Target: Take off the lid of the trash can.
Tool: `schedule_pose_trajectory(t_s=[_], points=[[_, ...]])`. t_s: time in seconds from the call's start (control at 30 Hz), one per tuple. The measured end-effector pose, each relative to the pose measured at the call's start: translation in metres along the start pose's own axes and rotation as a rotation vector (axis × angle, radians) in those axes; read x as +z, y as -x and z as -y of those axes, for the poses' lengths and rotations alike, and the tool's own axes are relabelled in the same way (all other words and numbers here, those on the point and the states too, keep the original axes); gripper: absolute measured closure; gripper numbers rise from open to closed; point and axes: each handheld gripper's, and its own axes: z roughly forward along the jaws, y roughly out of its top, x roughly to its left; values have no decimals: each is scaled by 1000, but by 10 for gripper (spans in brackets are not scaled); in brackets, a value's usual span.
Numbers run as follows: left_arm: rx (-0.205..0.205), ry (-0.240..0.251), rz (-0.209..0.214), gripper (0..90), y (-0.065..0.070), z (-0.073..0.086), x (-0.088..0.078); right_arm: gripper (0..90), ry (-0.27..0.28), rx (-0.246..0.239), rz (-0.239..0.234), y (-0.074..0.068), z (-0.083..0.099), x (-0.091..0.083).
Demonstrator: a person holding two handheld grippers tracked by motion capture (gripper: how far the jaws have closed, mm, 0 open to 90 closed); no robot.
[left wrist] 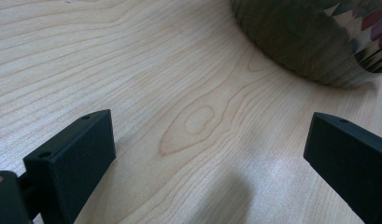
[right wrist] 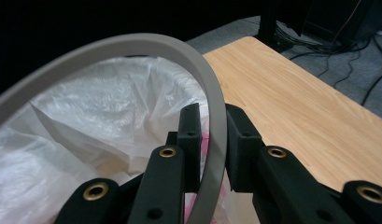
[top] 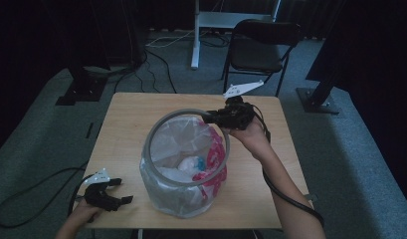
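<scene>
A translucent bin [top: 176, 199] stands in the middle of the wooden table [top: 126, 119]. It is lined with a clear plastic bag [top: 178, 139]. A grey ring [top: 163, 122] sits tilted over its mouth, raised at the far right. My right gripper [top: 209, 118] is shut on that raised part. In the right gripper view the jaws [right wrist: 213, 126] pinch the ring [right wrist: 132, 44] from both sides. Inside the bin lie something white [top: 188, 164], a blue bit [top: 201, 163] and pink-patterned material [top: 216, 154]. My left gripper [top: 124, 191] rests open at the table's front left corner. Its jaws [left wrist: 209, 154] stand wide with bare wood between them.
The bin's lower wall [left wrist: 296, 42] shows ahead and to the right in the left gripper view. Beyond the table stand a black folding chair [top: 258, 47] and a white desk leg [top: 195, 40]. Cables [top: 156, 64] lie on the grey carpet.
</scene>
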Motion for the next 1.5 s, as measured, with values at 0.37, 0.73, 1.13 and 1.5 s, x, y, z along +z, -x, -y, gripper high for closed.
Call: schedule_pose_trajectory(t_s=[0.37,0.73,1.13,1.5], points=[[7,-12,-5,20,0,-1,1,796,23,93,-74,9,4,1],[3,-10,-5,20,0,0,1,828,84,142,-116,9,-5,-6],[7,-14,-5,20,0,0,1,828,59,168,-104,7,-23,-19],[5,-15,-6,20,1,-1,1,828,67,172,-63,8,-28,-44]])
